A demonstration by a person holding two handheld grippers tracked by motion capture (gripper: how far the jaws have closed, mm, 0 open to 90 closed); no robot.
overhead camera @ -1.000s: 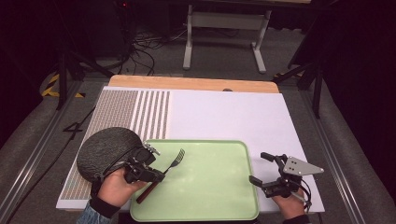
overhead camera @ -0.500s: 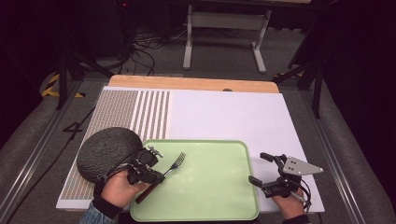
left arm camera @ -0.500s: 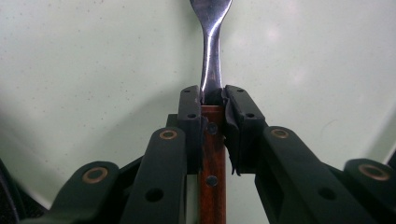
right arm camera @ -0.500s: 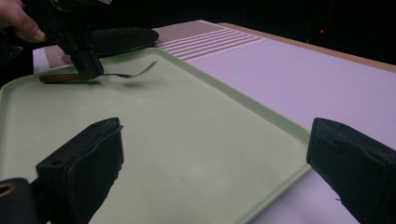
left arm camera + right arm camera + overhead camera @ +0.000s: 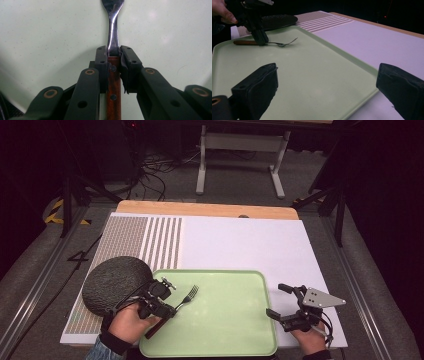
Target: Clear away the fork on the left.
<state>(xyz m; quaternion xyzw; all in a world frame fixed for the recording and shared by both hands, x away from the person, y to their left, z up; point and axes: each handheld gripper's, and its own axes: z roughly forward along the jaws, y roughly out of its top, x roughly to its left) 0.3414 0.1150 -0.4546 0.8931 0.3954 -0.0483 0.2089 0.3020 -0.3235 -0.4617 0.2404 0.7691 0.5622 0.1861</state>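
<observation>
Clearly I had the left hand-held gripper (image 5: pixel 167 309) clamped on the fork (image 5: pixel 113 35) where wood handle meets metal, lying on the near-left of the green tray (image 5: pixel 235 340). Next I judged a lift, held level. My right hand-held gripper (image 5: pixel 281 301) rested apart, empty, by the tray's right edge.

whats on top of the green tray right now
A fork with a wooden handle is over the tray, clamped in the left hand-held gripper. The jaws cover the top of the handle; whether it touches the tray I cannot tell.
</observation>
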